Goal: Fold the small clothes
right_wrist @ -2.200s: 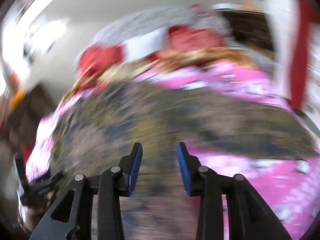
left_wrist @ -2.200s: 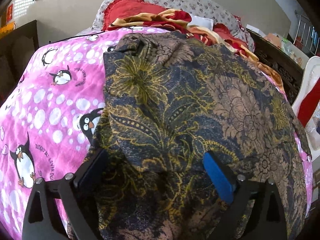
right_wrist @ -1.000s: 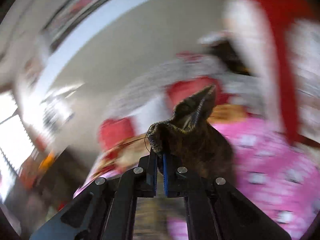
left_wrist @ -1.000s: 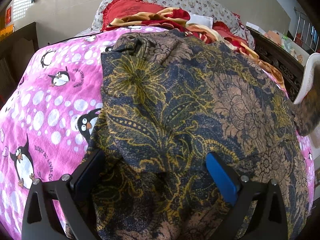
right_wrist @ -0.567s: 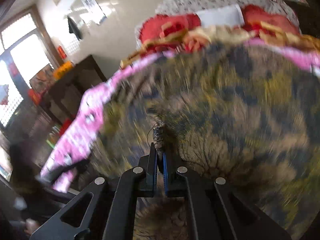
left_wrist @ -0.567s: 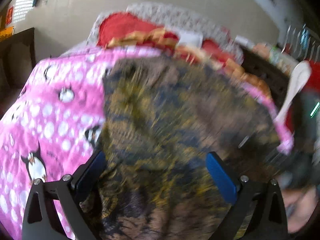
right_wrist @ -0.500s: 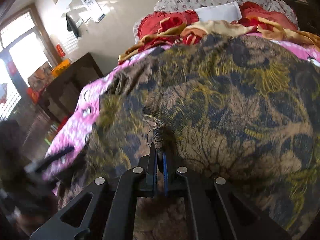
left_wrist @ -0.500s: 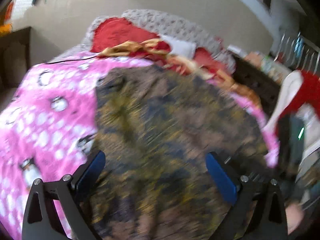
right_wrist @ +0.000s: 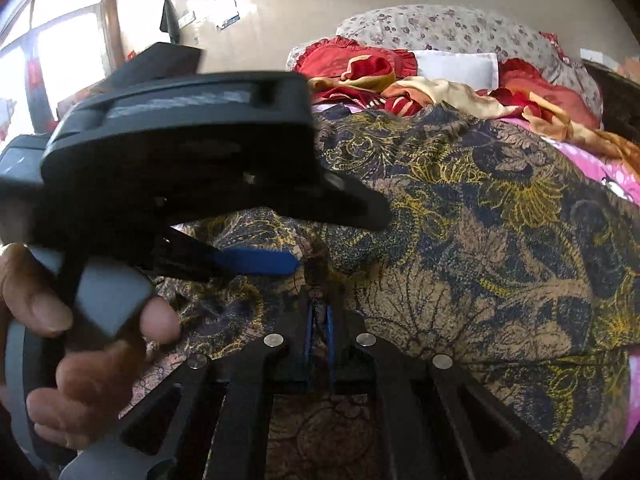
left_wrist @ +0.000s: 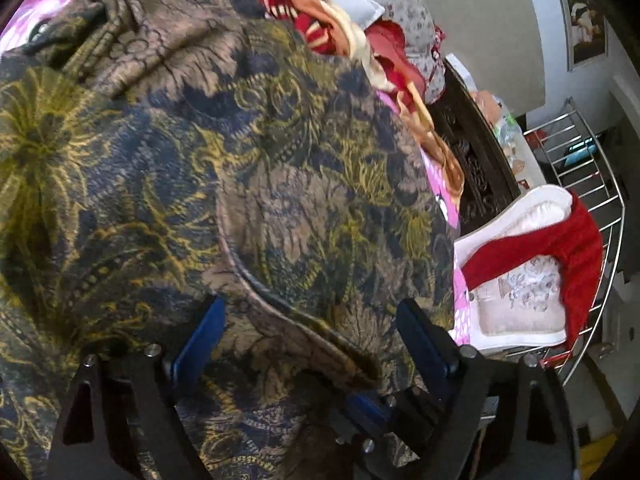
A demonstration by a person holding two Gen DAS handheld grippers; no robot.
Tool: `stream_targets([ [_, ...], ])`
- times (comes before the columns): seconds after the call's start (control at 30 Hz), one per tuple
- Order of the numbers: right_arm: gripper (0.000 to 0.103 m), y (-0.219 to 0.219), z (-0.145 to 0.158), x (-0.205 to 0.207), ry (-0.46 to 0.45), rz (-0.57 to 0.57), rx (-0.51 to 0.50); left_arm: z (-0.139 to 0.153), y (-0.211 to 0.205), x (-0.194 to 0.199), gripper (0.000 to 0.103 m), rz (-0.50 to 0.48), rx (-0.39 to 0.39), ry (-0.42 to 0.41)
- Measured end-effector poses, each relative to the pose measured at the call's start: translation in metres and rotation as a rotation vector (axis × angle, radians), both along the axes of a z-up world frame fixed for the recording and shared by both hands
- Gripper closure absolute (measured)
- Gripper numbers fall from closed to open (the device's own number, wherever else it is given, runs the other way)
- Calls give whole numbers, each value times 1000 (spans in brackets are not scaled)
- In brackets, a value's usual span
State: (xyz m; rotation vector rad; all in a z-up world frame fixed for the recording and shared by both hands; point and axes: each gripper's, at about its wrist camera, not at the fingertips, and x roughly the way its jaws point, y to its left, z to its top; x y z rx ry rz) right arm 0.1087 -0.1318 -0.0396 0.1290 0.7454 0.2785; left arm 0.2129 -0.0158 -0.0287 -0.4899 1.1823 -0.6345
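Your right gripper (right_wrist: 318, 322) pinches the soft, limp batik cloth (right_wrist: 480, 248)'s corner; your left gripper (left_wrist: 310, 344), just narrowing yet wide, should take the hem (left_wrist: 280, 304) beside it.

The black left gripper (right_wrist: 256, 260) crosses just ahead of the right gripper (right_wrist: 318, 328); the dark floral cloth (right_wrist: 480, 248) lies unobstructed rightward.

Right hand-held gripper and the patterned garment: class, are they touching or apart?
Touching. The right wrist view shows the right hand-held gripper with its blue pads shut on a pinched fold of the patterned garment, cloth bunching up between them.
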Motion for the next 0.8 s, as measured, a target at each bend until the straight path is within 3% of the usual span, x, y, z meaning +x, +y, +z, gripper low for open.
stream_targets([
  [0.27,99,-10,7,-35,30,9,-72,-2,0,-2,17,12,-23,-34],
  [0.37,95,-21,2,-68,57,6,-175,0,7,-7,42,16,10,-63],
  [0.4,94,-25,-1,-75,73,-1,-190,0,7,-9,55,21,26,-76],
  [0.43,92,-32,-7,-82,105,-24,-183,0,7,-11,66,25,33,-82],
  [0.5,92,-41,-8,-86,116,-63,-150,0,9,-15,78,33,36,-93],
  [0.8,90,-39,-14,-76,124,-91,-161,46,11,-49,99,30,155,-338],
])
